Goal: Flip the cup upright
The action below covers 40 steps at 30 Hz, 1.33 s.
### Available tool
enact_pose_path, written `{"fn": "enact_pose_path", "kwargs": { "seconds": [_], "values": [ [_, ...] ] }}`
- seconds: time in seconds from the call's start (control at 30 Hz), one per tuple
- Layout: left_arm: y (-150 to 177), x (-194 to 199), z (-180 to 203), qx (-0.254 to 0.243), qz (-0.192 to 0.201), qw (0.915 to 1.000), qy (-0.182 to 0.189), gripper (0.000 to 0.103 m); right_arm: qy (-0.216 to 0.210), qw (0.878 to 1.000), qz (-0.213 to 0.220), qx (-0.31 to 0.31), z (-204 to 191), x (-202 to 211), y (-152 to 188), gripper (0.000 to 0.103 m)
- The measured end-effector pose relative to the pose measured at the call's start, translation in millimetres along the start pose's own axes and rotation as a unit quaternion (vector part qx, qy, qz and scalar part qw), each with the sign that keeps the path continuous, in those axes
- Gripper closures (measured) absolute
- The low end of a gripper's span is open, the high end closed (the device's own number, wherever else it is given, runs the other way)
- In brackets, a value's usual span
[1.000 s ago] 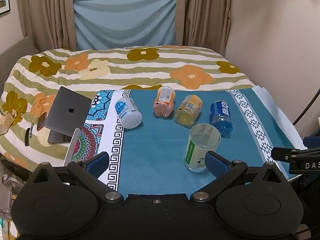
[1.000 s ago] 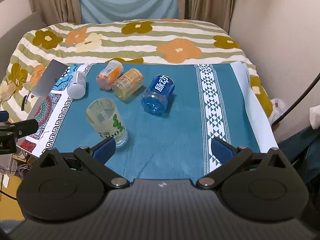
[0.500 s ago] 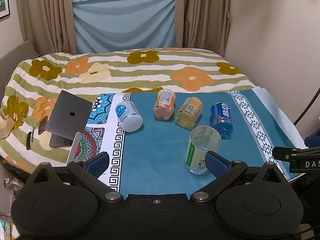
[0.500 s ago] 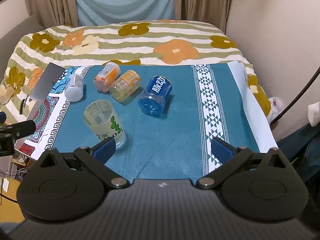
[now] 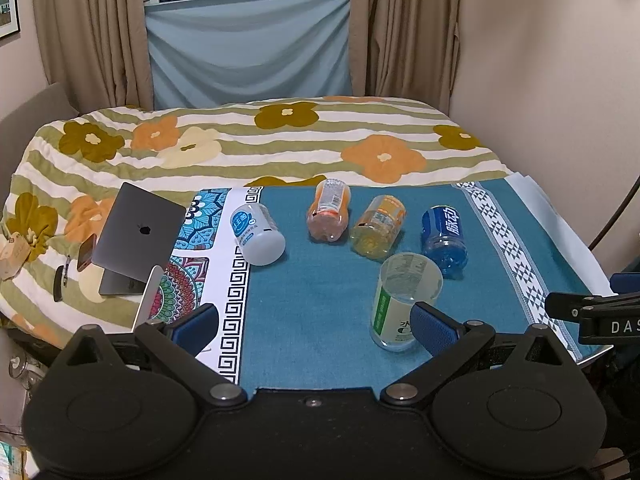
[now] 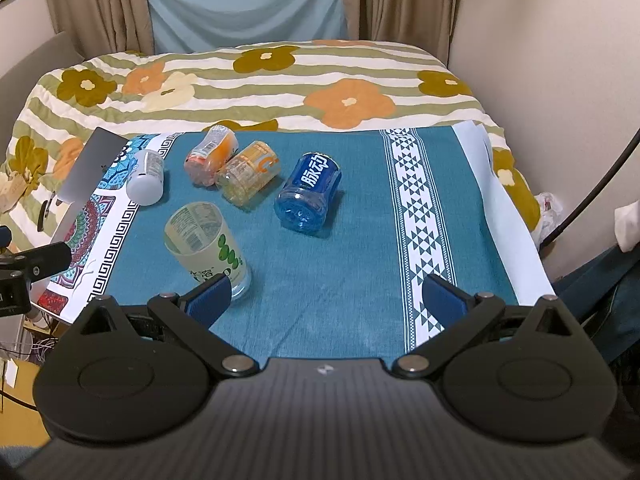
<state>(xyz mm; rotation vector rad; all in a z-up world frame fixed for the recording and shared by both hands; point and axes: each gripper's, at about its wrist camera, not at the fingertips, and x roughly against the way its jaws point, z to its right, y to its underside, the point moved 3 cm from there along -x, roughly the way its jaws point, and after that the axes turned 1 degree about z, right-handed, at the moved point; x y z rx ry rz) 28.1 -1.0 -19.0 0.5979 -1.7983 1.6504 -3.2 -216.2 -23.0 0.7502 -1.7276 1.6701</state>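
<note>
Left wrist view: my left tongs [image 5: 314,320] stood wide open and held nothing. The clear cup with the green label [image 5: 404,300] sat at the lower right of the frame, mouth up as far as I could judge, its base on the teal cloth [image 5: 320,300]; the right pad [image 5: 434,326] overlapped its lower side, though I could not tell whether it touched. So the cup lay ahead and to the right of these tongs, its long axis roughly vertical, leaning slightly. Above it in the frame lay 4 containers on their sides: the white bottle [image 5: 258,234], the orange bottle [image 5: 328,216], the yellow bottle [image 5: 378,226] and the blue bottle [image 5: 444,236]. The blue one lay just beside the cup's rim. A laptop [image 5: 136,236] rested on the bed at middle left. Bare cloth filled the lower centre of the frame.

Right wrist view: my right tongs [image 6: 326,302] were also spread wide and empty. The cup [image 6: 206,242] stood at lower left, tilted toward the upper left, just above the left pad [image 6: 210,300]. I judged both tongs about equally near, the cup lying between them. The 4 lying bottles pointed their bases toward me, long axes running up the frame. The cloth's near edge ran close below the cup; the widest bare room lay to the right, toward the white patterned band [image 6: 416,216].
</note>
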Motion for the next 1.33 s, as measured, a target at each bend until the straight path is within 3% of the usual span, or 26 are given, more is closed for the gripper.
{"fn": "enact_pose_path", "kwargs": {
  "seconds": [1.33],
  "values": [
    [3,1,-9,-0.002,0.011,0.9999,-0.006,0.0,-0.007,1.0,0.005,0.01,-11,-1,2,0.0]
  ]
}}
